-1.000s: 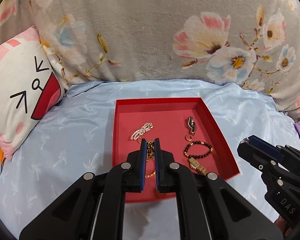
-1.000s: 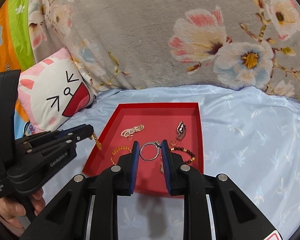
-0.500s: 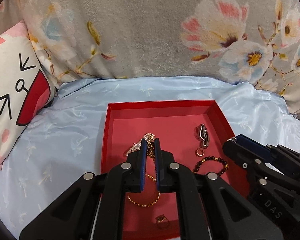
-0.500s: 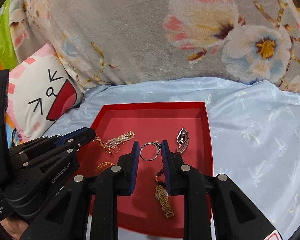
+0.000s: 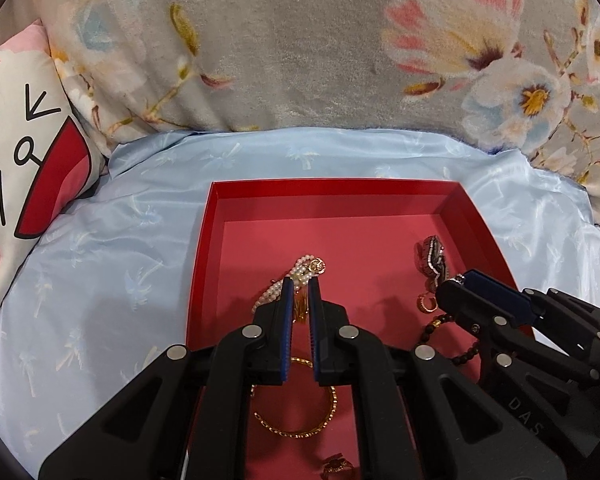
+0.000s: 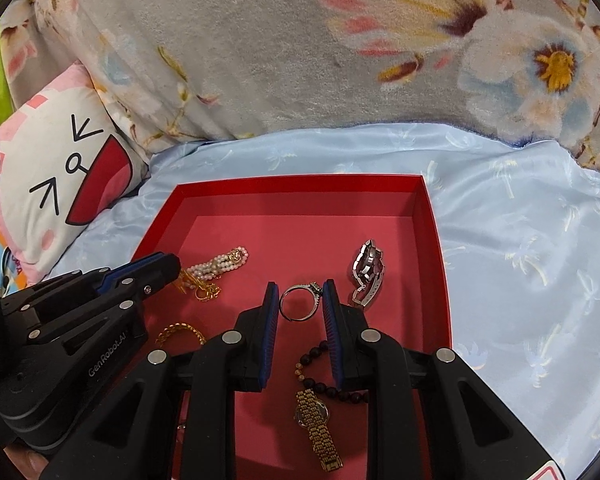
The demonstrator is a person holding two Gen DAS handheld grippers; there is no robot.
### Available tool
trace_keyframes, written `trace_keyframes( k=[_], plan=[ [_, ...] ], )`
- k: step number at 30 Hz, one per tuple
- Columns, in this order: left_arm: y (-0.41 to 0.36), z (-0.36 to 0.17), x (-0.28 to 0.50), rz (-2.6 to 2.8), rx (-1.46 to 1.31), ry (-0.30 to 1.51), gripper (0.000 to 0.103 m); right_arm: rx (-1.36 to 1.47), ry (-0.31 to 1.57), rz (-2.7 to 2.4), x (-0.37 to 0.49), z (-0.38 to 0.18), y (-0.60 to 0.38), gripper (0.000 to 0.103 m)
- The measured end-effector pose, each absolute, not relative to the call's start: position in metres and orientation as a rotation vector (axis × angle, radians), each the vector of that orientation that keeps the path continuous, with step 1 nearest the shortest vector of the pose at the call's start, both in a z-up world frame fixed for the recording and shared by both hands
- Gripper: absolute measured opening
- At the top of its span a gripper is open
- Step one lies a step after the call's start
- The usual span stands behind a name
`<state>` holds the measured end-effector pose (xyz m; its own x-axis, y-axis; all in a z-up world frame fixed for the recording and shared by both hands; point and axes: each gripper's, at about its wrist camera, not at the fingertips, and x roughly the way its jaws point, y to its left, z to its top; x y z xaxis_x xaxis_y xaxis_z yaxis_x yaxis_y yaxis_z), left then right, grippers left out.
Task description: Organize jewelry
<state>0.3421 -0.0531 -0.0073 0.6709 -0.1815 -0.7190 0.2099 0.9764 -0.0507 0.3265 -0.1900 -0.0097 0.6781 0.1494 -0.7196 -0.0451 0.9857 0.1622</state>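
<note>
My left gripper [image 5: 300, 292] is clamped on a thin gold chain [image 6: 198, 286] that hangs over the pearl bracelet [image 6: 220, 264] at the left of the red tray [image 6: 300, 184]. My right gripper [image 6: 300, 296] is clamped across a silver ring [image 6: 300, 303], held above the tray floor. The left gripper body reads "GenRobot.AI"; the right reads "DAS". The far half of the tray is bare up to its far wall. A silver watch [image 6: 367, 270] lies just right of the ring; a gold watch [image 6: 318, 428], a dark bead bracelet [image 6: 320, 360] and a gold bangle [image 5: 300, 420] lie nearer. Blue sheet [image 6: 520, 260] surrounds the tray.
</note>
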Motion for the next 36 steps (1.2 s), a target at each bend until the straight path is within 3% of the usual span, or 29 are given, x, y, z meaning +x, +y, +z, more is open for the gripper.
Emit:
trace_keyframes(
  k=[4, 6, 8, 12, 15, 28, 33, 36],
  plan=[
    [-0.051, -0.011, 0.344, -0.203, 0.032, 0.811, 0.007, 0.128, 0.820, 0.103, 0.329, -0.013, -0.189, 0.022],
    [-0.049, -0.012, 0.345, -0.194, 0.026, 0.816, 0.013, 0.126, 0.813, 0.100, 0.328, -0.012, -0.189, 0.024],
    [-0.047, -0.011, 0.342, -0.182, 0.023, 0.808, 0.026, 0.124, 0.804, 0.097, 0.325, -0.010, -0.188, 0.028],
    [-0.045, -0.004, 0.332, -0.177, 0.028, 0.786, 0.033, 0.125, 0.784, 0.094, 0.312, -0.002, -0.190, 0.034],
    [-0.043, 0.005, 0.317, -0.183, 0.023, 0.774, 0.034, 0.131, 0.769, 0.092, 0.297, 0.007, -0.190, 0.038],
    [-0.040, 0.028, 0.229, -0.212, 0.020, 0.747, 0.037, 0.153, 0.733, 0.061, 0.196, 0.031, -0.190, 0.040],
    [-0.035, 0.028, 0.200, -0.212, 0.018, 0.757, 0.038, 0.141, 0.741, 0.046, 0.160, 0.029, -0.186, 0.047],
    [-0.034, 0.026, 0.185, -0.209, 0.024, 0.761, 0.047, 0.156, 0.756, 0.044, 0.145, 0.025, -0.186, 0.047]
  ],
)
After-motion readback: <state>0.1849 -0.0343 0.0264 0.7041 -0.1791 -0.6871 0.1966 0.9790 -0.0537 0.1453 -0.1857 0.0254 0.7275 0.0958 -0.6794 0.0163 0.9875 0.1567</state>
